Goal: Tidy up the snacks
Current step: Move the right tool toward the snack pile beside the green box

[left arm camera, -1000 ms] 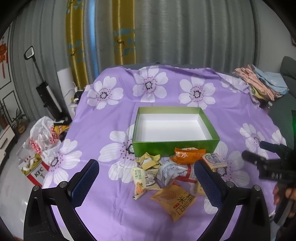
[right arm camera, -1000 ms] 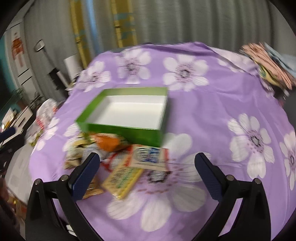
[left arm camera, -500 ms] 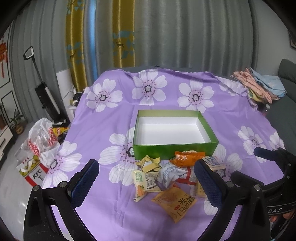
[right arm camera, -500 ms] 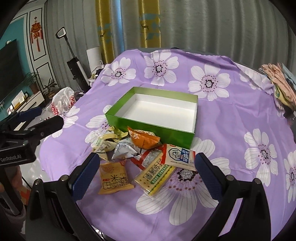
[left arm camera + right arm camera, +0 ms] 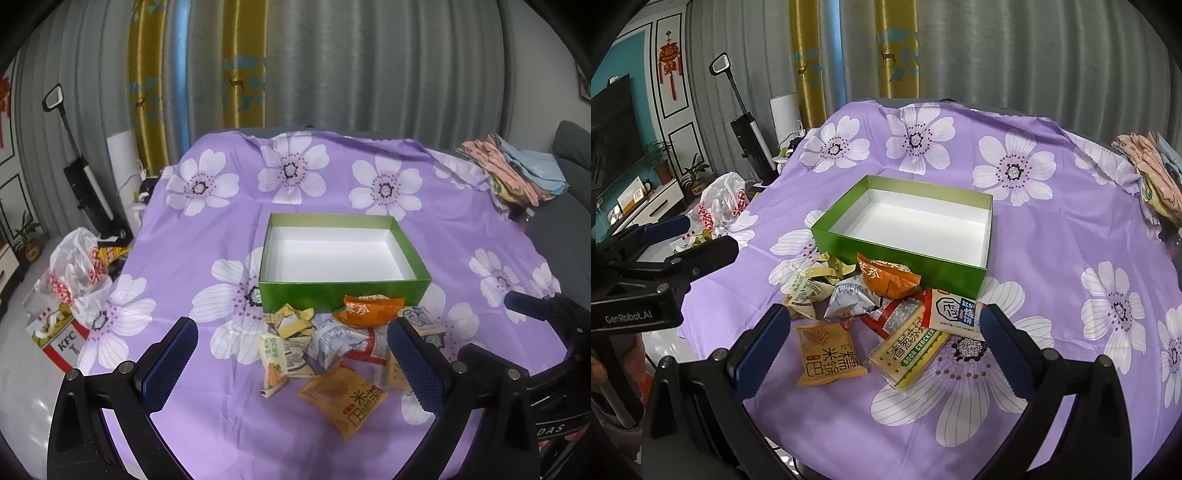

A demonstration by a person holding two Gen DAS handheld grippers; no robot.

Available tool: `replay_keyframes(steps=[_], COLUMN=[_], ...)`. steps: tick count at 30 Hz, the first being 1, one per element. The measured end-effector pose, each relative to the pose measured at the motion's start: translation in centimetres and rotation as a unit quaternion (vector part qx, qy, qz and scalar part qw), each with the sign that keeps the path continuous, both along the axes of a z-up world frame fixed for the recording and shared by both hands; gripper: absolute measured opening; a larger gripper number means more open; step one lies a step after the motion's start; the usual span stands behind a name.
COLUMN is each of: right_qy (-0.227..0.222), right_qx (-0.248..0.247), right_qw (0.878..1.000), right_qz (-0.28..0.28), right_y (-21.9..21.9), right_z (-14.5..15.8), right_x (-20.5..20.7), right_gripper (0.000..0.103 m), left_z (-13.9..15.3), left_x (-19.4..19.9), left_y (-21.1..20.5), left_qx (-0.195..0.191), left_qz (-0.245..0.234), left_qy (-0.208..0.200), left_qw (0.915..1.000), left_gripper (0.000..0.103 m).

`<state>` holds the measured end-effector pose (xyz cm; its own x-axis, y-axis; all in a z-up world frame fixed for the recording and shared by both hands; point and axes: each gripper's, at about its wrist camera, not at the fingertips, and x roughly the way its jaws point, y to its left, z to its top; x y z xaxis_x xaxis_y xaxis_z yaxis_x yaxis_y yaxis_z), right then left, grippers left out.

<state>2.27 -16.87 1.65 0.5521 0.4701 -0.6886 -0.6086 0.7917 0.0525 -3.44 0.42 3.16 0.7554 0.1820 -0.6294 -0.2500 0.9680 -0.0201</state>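
On the purple flowered surface (image 5: 207, 251), both tools hung wide open and empty: the left tool (image 5: 291, 365) at the near-left edge, the right tool (image 5: 882, 345) over the snack pile (image 5: 864, 302). Those packets lay heaped just before the near wall of the green box (image 5: 897, 254), whose white inside held nothing.

Soft, even indoor light, sharp focus, faint shadows, strong fisheye bending and dark corners

Glossy green card box (image 5: 343, 293), matt white inside; crinkled shiny plastic snack wrappers (image 5: 849, 295); smooth purple cloth (image 5: 207, 236).
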Motion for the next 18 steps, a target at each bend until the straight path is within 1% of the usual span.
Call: replay_keyframes(steps=[6, 10, 15, 18], right_qy=[0.002, 0.003, 0.004, 0.005], right_qx=[0.001, 0.002, 0.003, 0.004], right_qw=[1.000, 1.000, 1.000, 1.000], right_qz=[0.001, 0.001, 0.001, 0.000], right_y=[-0.2, -0.2, -0.2, -0.3], right_z=[-0.1, -0.1, -0.3, -0.4], right_x=[-0.1, 0.0, -0.1, -0.1], right_gripper=[0.103, 0.103, 0.103, 0.103], left_z=[-0.1, -0.5, -0.8, -1.0], left_x=[0.0, 0.0, 0.0, 0.3], left_y=[0.0, -0.1, 0.0, 0.2], left_qx=[-0.002, -0.010, -0.035, -0.059], left_qz=[-0.001, -0.002, -0.019, -0.033], left_qy=[0.001, 0.003, 0.003, 0.011], left_qw=[1.0000, 0.9999, 0.9992, 0.9977], left_gripper=[0.102, 0.102, 0.102, 0.102])
